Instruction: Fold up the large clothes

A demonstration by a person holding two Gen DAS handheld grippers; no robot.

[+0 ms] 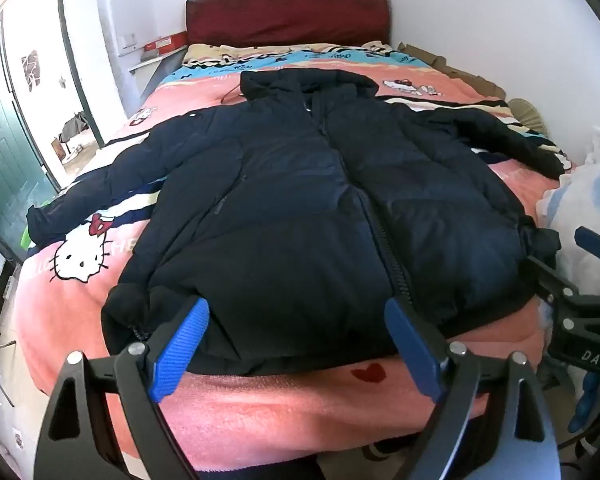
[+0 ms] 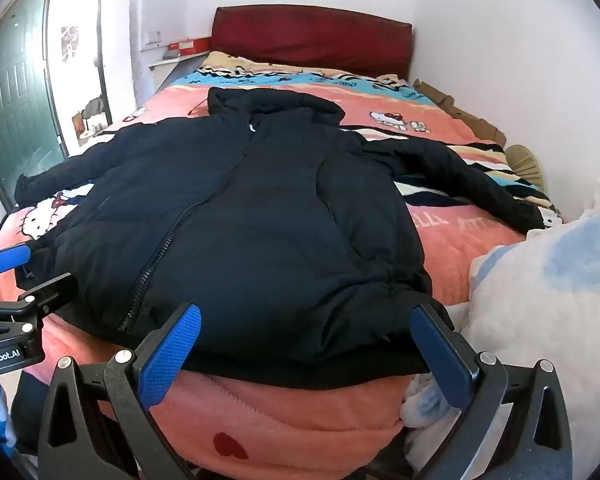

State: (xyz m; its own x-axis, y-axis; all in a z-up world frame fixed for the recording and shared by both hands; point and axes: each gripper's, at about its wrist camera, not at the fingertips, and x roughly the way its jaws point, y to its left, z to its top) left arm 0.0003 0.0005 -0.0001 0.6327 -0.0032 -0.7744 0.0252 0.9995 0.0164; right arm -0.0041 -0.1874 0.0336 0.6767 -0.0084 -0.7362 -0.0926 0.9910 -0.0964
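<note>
A large black hooded puffer jacket (image 1: pixel 308 200) lies flat, front up and zipped, on a pink cartoon-cat blanket, sleeves spread to both sides; it also shows in the right wrist view (image 2: pixel 260 220). My left gripper (image 1: pixel 296 320) is open, its blue fingers straddling the jacket's hem left of the zipper, holding nothing. My right gripper (image 2: pixel 306 324) is open over the hem's right part, holding nothing. Each gripper shows at the other view's edge: the right gripper (image 1: pixel 580 264) and the left gripper (image 2: pixel 4 268).
The bed (image 1: pixel 260 412) has a dark red headboard (image 1: pixel 288 16) against the white wall. A white-and-blue fluffy blanket (image 2: pixel 540 300) is piled at the bed's right side. A green door (image 2: pixel 16 100) and a doorway are on the left. Cardboard (image 2: pixel 460 112) lies along the right wall.
</note>
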